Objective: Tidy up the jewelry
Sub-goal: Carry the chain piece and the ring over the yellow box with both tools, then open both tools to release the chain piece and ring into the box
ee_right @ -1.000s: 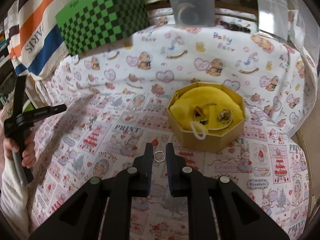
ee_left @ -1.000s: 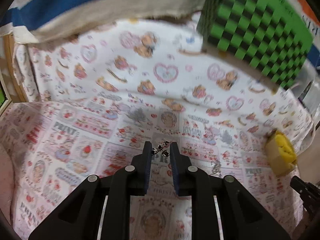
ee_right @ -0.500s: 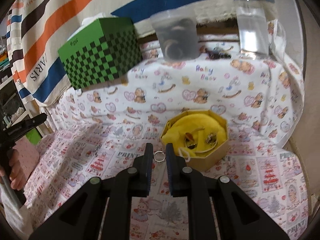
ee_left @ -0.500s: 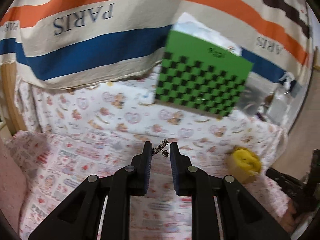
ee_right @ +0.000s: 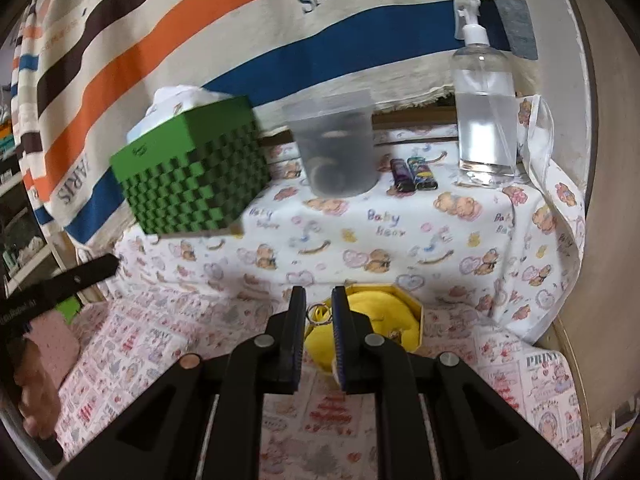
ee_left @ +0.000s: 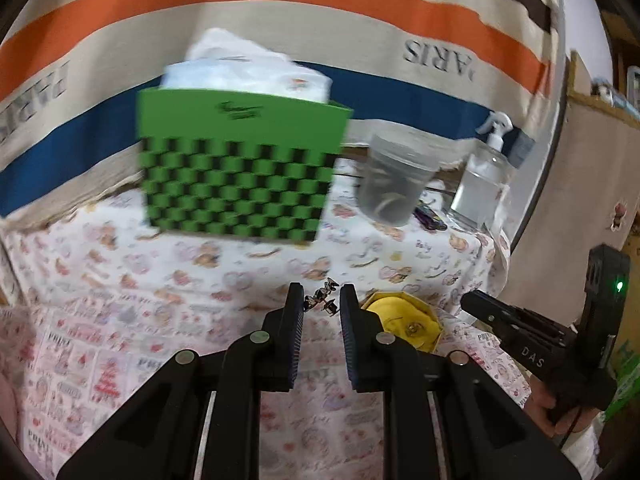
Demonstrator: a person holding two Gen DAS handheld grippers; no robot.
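Both grippers loaded: left gripper (ee_left: 321,304) w/ earring (ee_left: 323,301), right gripper (ee_right: 319,310) w/ ring (ee_right: 317,313).

Colours on the table — loud and mixed

Green box (ee_right: 192,172) with black checks; yellow-lined tan box (ee_right: 414,316); white cloth (ee_right: 400,240) printed with bears and hearts; drape (ee_right: 200,40) striped orange, blue, brown, cream.

Home room: bench under teddy-bear cloth (ee_right: 400,240), striped "PARIS" towel (ee_right: 224,20) behind, tissue box (ee_right: 192,172), spray bottle (ee_right: 486,108), lighters (ee_right: 412,174).
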